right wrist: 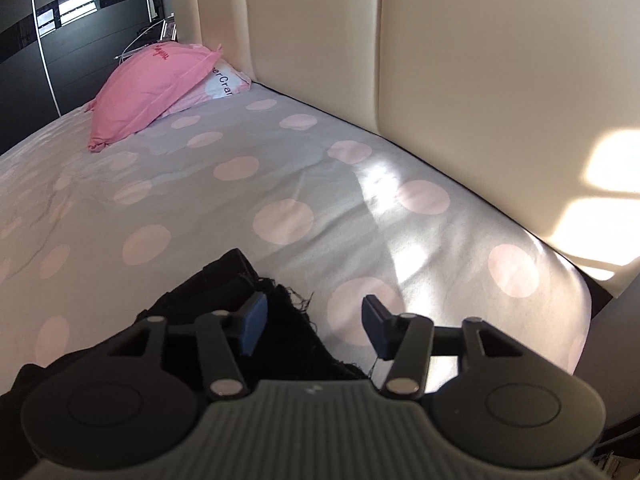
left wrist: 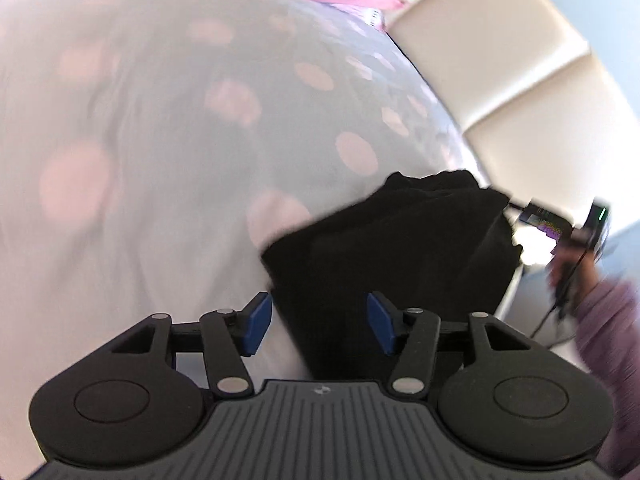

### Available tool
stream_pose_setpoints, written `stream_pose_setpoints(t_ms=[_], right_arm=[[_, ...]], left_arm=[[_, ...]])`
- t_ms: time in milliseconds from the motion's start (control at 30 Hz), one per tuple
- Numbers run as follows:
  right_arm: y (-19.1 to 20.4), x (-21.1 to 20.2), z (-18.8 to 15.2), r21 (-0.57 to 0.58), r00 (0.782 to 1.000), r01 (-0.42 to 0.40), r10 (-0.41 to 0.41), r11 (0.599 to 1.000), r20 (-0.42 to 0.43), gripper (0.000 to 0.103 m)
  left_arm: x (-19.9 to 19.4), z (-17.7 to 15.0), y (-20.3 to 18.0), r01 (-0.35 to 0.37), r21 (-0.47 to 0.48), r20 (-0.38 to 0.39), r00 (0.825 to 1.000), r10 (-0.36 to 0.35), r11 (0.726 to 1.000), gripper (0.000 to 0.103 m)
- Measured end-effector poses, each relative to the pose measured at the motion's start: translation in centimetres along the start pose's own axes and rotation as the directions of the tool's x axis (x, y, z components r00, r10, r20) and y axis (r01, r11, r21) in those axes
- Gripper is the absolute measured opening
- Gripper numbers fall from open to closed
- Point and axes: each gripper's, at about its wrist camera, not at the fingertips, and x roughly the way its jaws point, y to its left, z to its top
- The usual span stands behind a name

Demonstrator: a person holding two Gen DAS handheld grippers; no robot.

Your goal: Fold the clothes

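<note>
Black cloth lies folded on my spotted bedsheet, just ahead of my left claw. That claw stands half open, gripping nothing; the cloth's near edge shows in the gap between its blue pads. My right claw is also parted and empty, the cloth's frayed edge under its left finger. A pink pillow sits well apart by the cream headboard.

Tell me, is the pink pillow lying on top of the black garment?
No, the pink pillow lies far up the bed by the headboard, well apart from the black garment.
</note>
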Motion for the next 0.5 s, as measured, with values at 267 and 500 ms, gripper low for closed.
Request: stream_pose_setpoints(t_ms=[267, 500], right_arm=[[-1.4, -1.3, -0.9, 0.030, 1.000, 0.004, -0.004, 1.000, -0.019, 0.064], [-3.6, -1.6, -2.4, 0.115, 0.995, -0.069, 0.076, 0.991, -0.064, 0.064]], left_arm=[[3.0, -5.2, 2.4, 0.104, -0.257, 0.042, 0.995, -0.096, 0.961, 0.051], [6.0, -7.1, 3.9, 0.171, -0.285, 0.116, 0.983, -0.143, 0.943, 0.049]])
